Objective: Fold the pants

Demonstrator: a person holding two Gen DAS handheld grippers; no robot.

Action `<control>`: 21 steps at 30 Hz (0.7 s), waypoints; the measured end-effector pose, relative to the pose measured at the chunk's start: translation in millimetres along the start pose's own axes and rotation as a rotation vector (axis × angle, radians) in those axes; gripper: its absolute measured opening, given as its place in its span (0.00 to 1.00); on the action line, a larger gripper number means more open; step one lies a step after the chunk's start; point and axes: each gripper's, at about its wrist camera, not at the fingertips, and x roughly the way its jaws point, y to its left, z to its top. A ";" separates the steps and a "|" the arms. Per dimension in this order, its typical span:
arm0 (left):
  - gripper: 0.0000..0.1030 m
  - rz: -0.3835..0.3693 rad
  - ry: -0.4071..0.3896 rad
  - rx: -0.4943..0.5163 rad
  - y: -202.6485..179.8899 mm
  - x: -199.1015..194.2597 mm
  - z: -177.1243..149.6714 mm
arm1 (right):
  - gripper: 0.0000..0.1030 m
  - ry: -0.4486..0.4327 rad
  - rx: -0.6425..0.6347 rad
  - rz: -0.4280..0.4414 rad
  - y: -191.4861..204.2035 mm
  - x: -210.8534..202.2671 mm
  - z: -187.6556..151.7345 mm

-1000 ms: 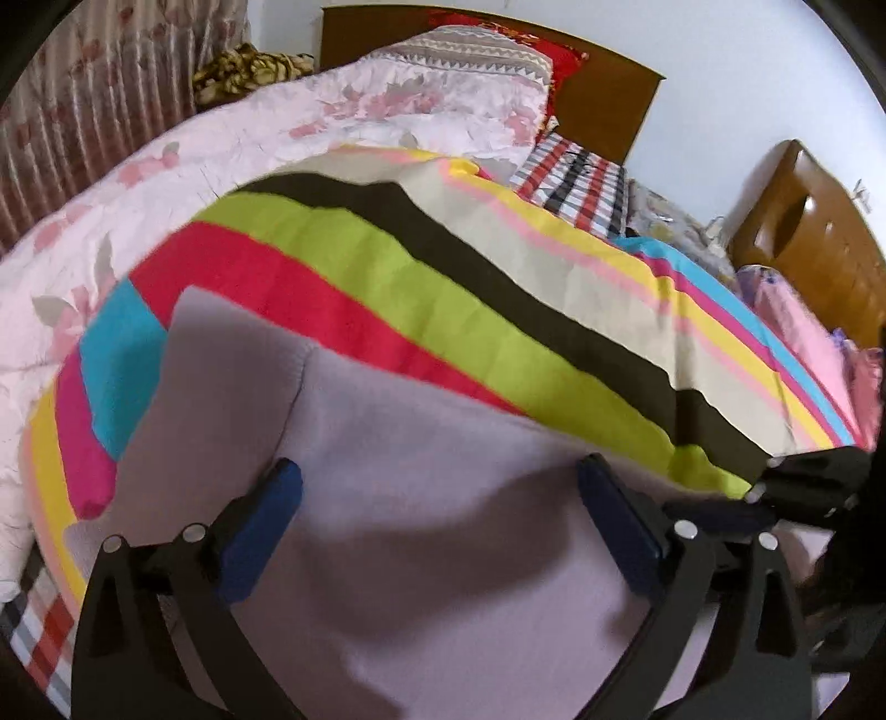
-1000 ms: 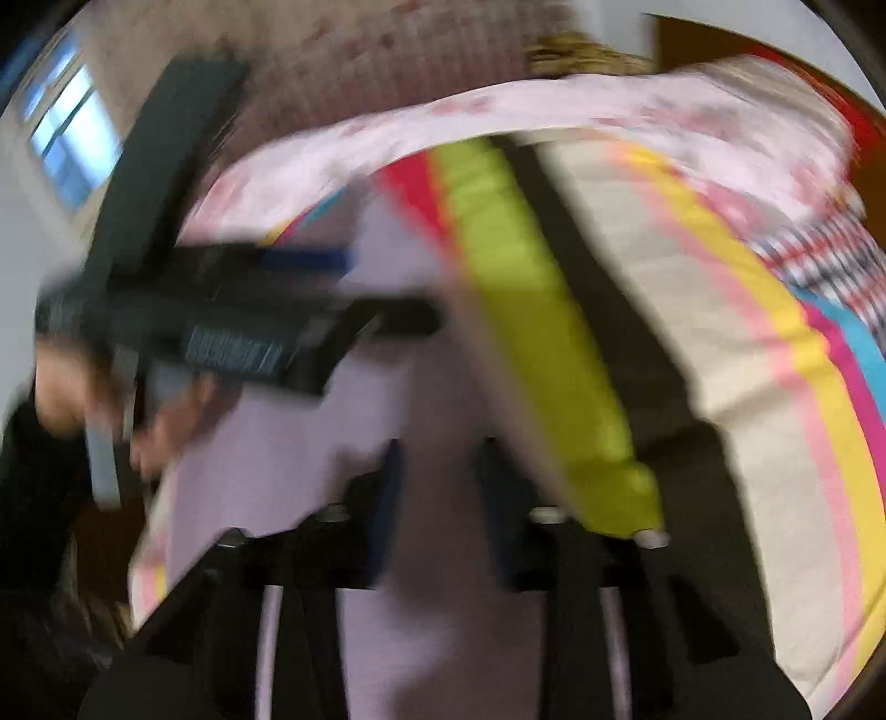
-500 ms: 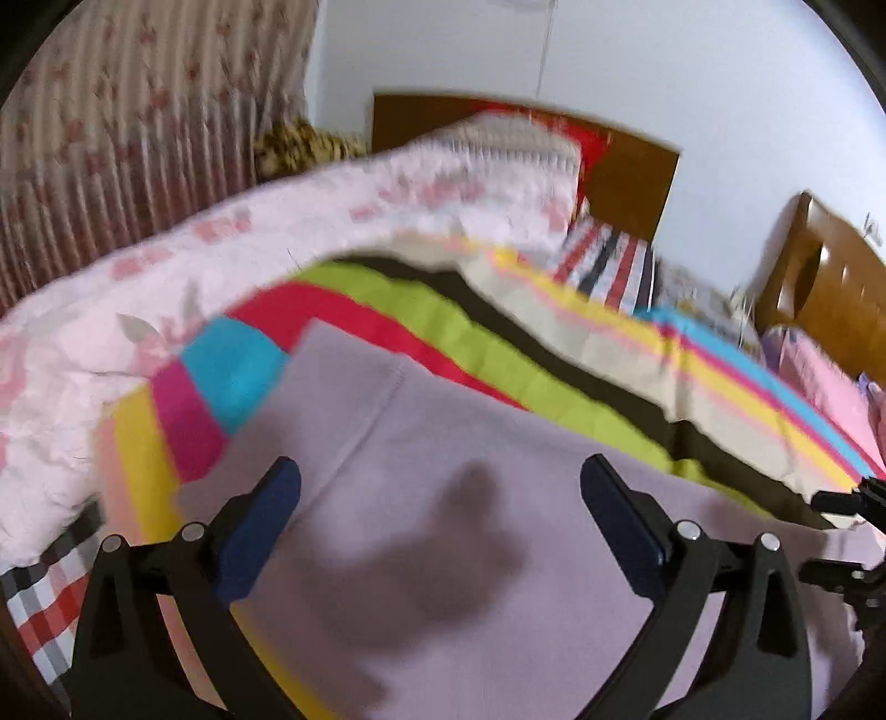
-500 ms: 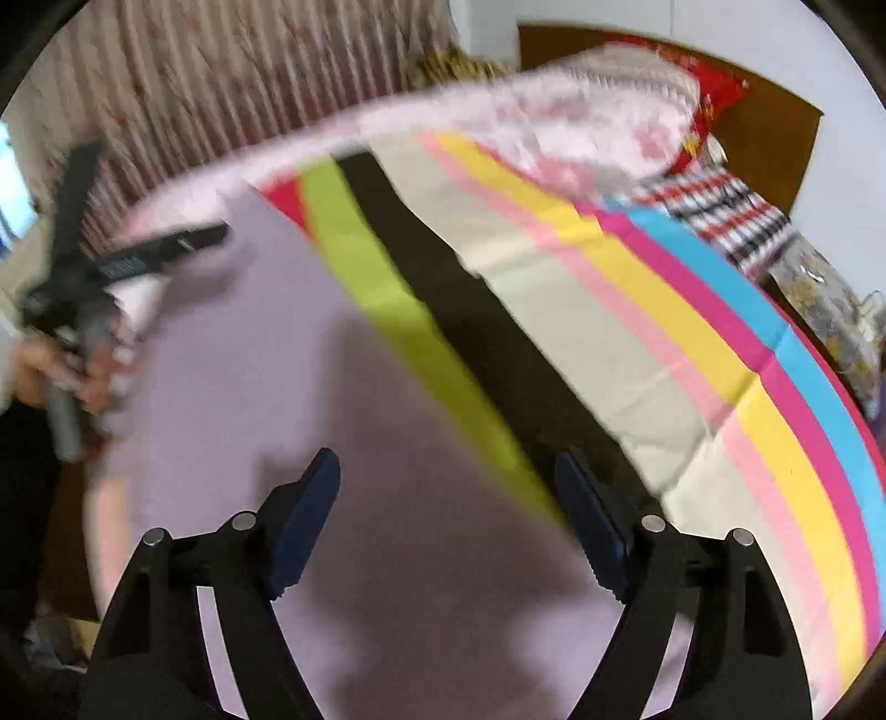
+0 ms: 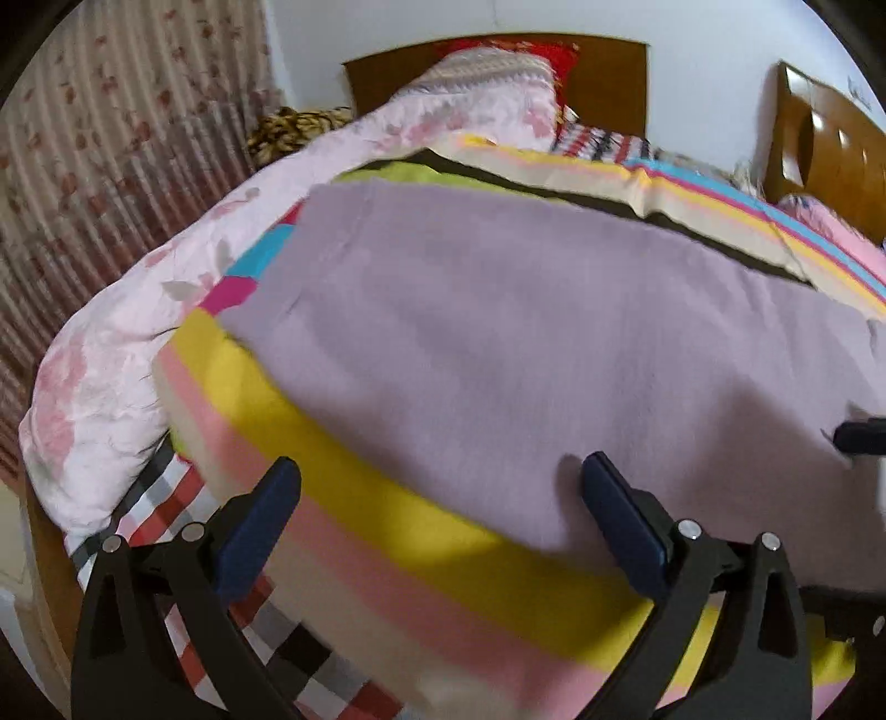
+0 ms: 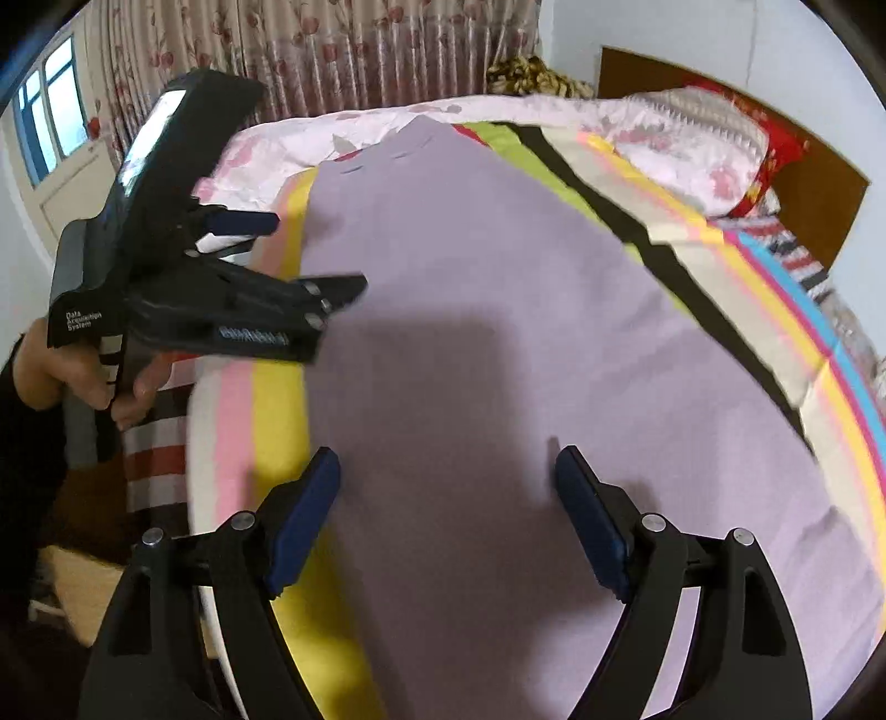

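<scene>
The lilac pants [image 5: 526, 332] lie spread flat on the striped blanket [image 5: 343, 498] on the bed; they also fill the right wrist view [image 6: 498, 360]. My left gripper [image 5: 440, 501] is open and empty, above the near edge of the pants. My right gripper [image 6: 446, 498] is open and empty, above the pants near their left edge. The left gripper also shows in the right wrist view [image 6: 310, 260], held in a hand beside the pants' edge.
A pink floral quilt [image 5: 138, 310] lies along the far side of the bed. Pillows [image 5: 487, 77] and a wooden headboard [image 5: 609, 72] are at the far end. A curtain [image 6: 332, 50] hangs behind. A checked sheet [image 5: 166, 498] hangs at the bed's edge.
Both grippers have pulled back toward the near edge of the pants. The right gripper was nearly shut a second ago and is open now. The pants lie flatter.
</scene>
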 end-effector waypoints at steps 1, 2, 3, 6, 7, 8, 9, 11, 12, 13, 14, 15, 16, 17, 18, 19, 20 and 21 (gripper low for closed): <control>0.98 0.010 -0.043 -0.014 0.5 -13.0 0.0 | 0.77 -0.008 0.008 0.001 -2.1 -3.4 -0.5; 0.98 0.006 -0.079 -0.025 0.0 -21.9 -1.6 | 0.77 -0.018 0.023 0.000 -3.2 -6.7 -2.3; 0.98 0.012 -0.084 -0.026 -1.7 -25.0 -0.7 | 0.78 -0.026 0.049 -0.004 -4.3 -8.7 -4.1; 0.99 0.082 0.023 0.073 -22.4 -5.9 -1.2 | 0.81 0.024 0.010 -0.012 12.5 1.3 -10.8; 0.99 0.099 0.011 0.071 -22.6 -7.5 -0.7 | 0.81 0.026 -0.041 -0.026 20.2 0.2 -13.8; 0.98 0.097 0.038 0.063 -23.7 -10.9 0.0 | 0.81 0.032 -0.070 0.003 22.4 -3.0 -16.0; 0.98 0.092 0.047 0.053 -22.2 -14.3 2.4 | 0.79 0.021 -0.066 0.046 20.0 -12.1 -20.6; 0.98 0.101 -0.017 0.029 -20.5 -33.7 9.9 | 0.79 -0.014 -0.018 0.083 3.5 -27.0 -22.2; 0.98 0.083 -0.064 0.014 -21.8 -46.3 14.3 | 0.82 -0.045 0.030 0.054 -17.3 -39.1 -23.6; 0.98 0.028 -0.109 -0.011 -24.3 -58.8 19.6 | 0.83 -0.067 0.084 0.004 -39.8 -49.1 -25.1; 0.98 -0.017 -0.130 -0.026 -29.3 -64.6 23.7 | 0.84 -0.085 0.148 -0.043 -63.5 -56.5 -27.1; 0.98 -0.066 -0.148 -0.033 -36.6 -68.7 27.6 | 0.87 -0.101 0.206 -0.073 -83.0 -62.0 -29.1; 0.98 -0.107 -0.160 -0.023 -46.3 -70.7 30.2 | 0.87 -0.128 0.281 -0.113 -109.6 -68.0 -33.3; 0.98 -0.133 -0.150 0.020 -62.2 -66.7 34.1 | 0.87 -0.141 0.324 -0.137 -127.3 -69.2 -36.9; 0.98 -0.135 -0.119 0.058 -75.4 -58.7 36.1 | 0.87 -0.110 0.403 -0.167 -156.2 -63.4 -45.9; 0.98 -0.125 -0.055 0.088 -89.3 -41.3 37.2 | 0.87 -0.052 0.470 -0.182 -176.9 -54.5 -55.1; 0.98 -0.114 0.003 0.093 -97.4 -25.1 35.9 | 0.87 0.020 0.534 -0.198 -195.5 -44.6 -66.0; 0.98 -0.105 0.046 0.094 -100.7 -13.0 33.9 | 0.89 -0.048 0.501 -0.174 -199.8 -53.9 -72.6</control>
